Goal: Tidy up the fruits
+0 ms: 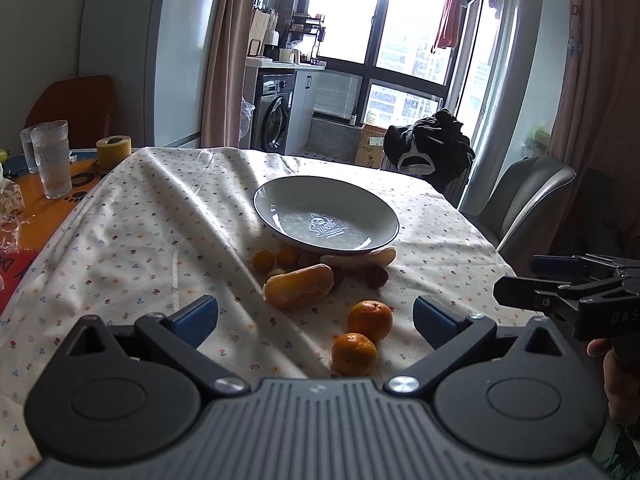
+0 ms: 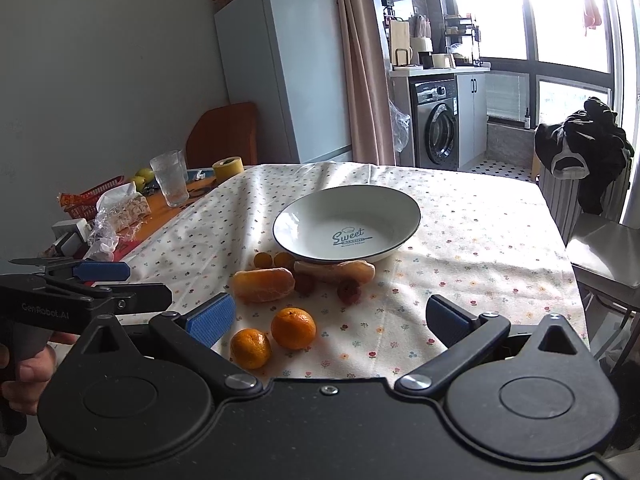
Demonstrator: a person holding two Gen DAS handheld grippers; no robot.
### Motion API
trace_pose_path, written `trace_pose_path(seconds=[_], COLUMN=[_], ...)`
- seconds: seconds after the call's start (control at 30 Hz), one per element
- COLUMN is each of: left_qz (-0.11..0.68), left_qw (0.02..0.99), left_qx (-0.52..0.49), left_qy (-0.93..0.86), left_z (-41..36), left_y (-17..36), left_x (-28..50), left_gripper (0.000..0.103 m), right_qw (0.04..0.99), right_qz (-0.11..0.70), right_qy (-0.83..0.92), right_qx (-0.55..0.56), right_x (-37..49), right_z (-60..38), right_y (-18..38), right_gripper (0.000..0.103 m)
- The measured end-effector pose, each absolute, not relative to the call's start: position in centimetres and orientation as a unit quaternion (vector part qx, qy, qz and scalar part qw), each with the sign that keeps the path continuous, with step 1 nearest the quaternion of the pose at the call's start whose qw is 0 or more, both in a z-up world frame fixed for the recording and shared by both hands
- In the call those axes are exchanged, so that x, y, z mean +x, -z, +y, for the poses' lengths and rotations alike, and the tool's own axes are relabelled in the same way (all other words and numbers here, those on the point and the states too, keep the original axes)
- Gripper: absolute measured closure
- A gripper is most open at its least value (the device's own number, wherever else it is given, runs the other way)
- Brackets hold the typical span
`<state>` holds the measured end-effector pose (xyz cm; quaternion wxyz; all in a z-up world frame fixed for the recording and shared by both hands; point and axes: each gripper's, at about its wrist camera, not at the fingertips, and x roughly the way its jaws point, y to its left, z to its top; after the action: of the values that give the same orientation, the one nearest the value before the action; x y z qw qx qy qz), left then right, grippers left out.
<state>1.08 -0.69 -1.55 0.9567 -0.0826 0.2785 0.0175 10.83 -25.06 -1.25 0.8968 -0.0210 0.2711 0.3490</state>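
Nearest the cameras, both grippers hang above the near edge of a table covered by a floral tablecloth [image 2: 472, 240], each with its blue-padded fingers spread wide and nothing between them. In its own view the left gripper [image 1: 316, 318] frames two mandarins [image 1: 362, 342], which lie touching each other on the cloth, just ahead of the fingers and nearer the right-hand pad than the left. The right gripper [image 2: 330, 320] sees the same pair toward its left finger, while most of the gap between its pads looks onto bare cloth. Each tool shows at the edge of the other's picture, held by a hand: the right one enters from the right of the left view, the left one from the left of the right view. Beyond the mandarins lies a stubby orange roll-shaped piece [image 2: 264, 285], and beside it two small dark reddish fruits [image 2: 349, 292]. Behind these a longer pale piece [image 2: 336, 270] lies against the near rim of the plate, with two small yellow-orange round fruits [image 2: 273, 259] to its left. The plate [image 2: 400, 204], a shallow white dish with a dark rim and the word "Sweet" printed inside, holds nothing. Farther left, off the cloth, stand two clear glasses [image 1: 51, 160] and a yellow roll of tape [image 1: 114, 151].
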Motion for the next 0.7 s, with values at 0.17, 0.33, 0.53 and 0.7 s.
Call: trace_pose_path(seconds=[0.17,0.33,0.53,0.7], left_qz=[0.286,0.297,0.314,0.334], left_qw=[0.954,0.949,0.943,0.936], left_qx=[-0.092,-0.103,-0.107,-0.109], left_qy=[-0.010,0.000,0.001,0.001], left_z=[-0.8,-1.0,-1.6,-1.8], left_y=[2.6,4.1,5.6,6.6], left_x=[1.9,2.9,3.9,4.6], left_gripper=[0.002,0.002,0.011,0.016], right_qw=[0.899,0.903,0.902,0.894], right_qz=[0.276,0.286,0.295,0.312], right_qy=[-0.341,-0.322,-0.316,-0.322], right_qx=[-0.011,-0.016,-0.012,0.001], right_x=[11.6,12.2,12.9,13.7], right_z=[-25.4,-25.8,-26.2,-26.2], right_y=[2.2,3.4,4.6,5.8], right_gripper=[0.000,0.000,0.000,0.000])
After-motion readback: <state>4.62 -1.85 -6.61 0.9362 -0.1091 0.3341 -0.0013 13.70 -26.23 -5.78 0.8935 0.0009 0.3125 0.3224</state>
